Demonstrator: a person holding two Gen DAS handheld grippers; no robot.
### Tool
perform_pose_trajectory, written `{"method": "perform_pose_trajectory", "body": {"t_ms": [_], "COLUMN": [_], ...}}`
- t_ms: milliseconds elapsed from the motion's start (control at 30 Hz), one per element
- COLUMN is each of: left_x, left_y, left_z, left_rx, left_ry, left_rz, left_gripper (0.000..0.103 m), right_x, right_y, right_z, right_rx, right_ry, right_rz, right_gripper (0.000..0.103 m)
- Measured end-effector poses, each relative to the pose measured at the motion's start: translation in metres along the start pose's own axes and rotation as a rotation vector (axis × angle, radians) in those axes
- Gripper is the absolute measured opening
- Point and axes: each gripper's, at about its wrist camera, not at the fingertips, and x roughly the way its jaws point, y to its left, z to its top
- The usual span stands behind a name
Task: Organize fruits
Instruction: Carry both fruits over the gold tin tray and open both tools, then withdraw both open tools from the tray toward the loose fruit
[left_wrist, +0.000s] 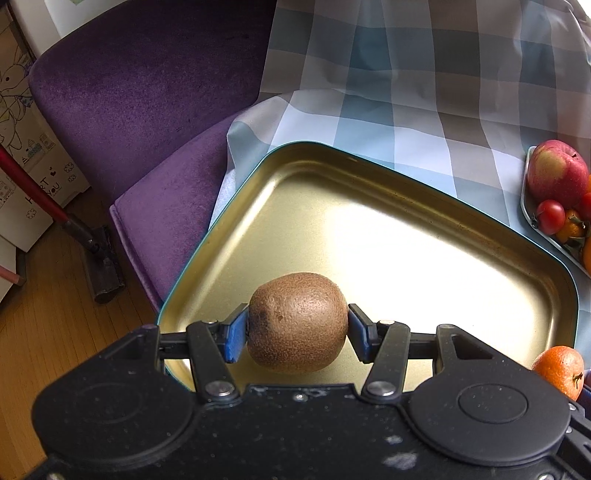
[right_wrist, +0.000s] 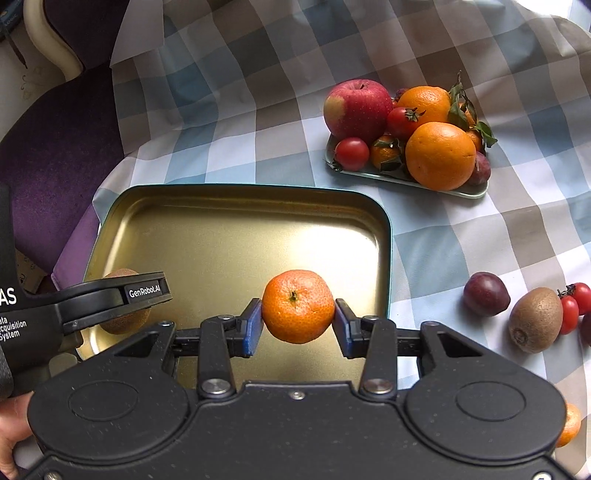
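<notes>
**Over the gold tray, both fruits ready to drop**

Above the gold tray (right_wrist: 236, 236) at the worktop's left edge, both loads hang over bare metal, so each release falls straight down. Left gripper (left_wrist: 297, 332) clamps a kiwi (left_wrist: 298, 322), long axis across the jaws; right gripper (right_wrist: 298, 320) pinches a mandarin (right_wrist: 297, 305), stem facing the camera. Farther back, a small plate (right_wrist: 458, 192) is heaped with fruit. Gripper bodies hide the tray's near rim.
</notes>
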Motion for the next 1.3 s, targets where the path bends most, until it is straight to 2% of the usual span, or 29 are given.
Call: {"method": "perform_pose_trajectory", "body": {"t_ms": [100, 200, 367, 700, 967, 1300], "left_x": [-0.004, -0.014, -0.021, -0.028, -0.051, -0.074], "left_y": [0.001, -0.003, -0.015, -0.023, -0.050, -0.118], "left_z": [0.001, 0.001, -0.003, -0.008, -0.017, -0.041], "left_rx": [-0.003, 0.013, 0.072, 0.094, 0.131, 0.292], "left_ry": [-0.021, -0.061, -0.092, -0.094, -0.141, -0.184], "left_rz": [-0.016, -0.006, -0.003, -0.030, -0.121, -0.213], "left_gripper": [0.055, 0.065, 0.068, 0.072, 0.074, 0.075], "right_x": [0.000, -0.003, -0.009, -0.027, -0.043, -0.063], "right_y": [0.003, 0.001, -0.009, -0.062, -0.114, -0.190], "right_z": [0.001, 0.003, 0.005, 0.001, -0.010, -0.032], "right_rx": [-0.015, -0.004, 0.026, 0.154, 0.210, 0.344], "right_ry": [-0.010, -0.027, -0.030, -0.057, -0.070, -0.067], "right_rz": [-0.012, 0.000, 0.008, -0.031, -0.147, -0.314], "right_gripper": [0.051, 0.051, 0.051, 0.051, 0.051, 0.051]}}
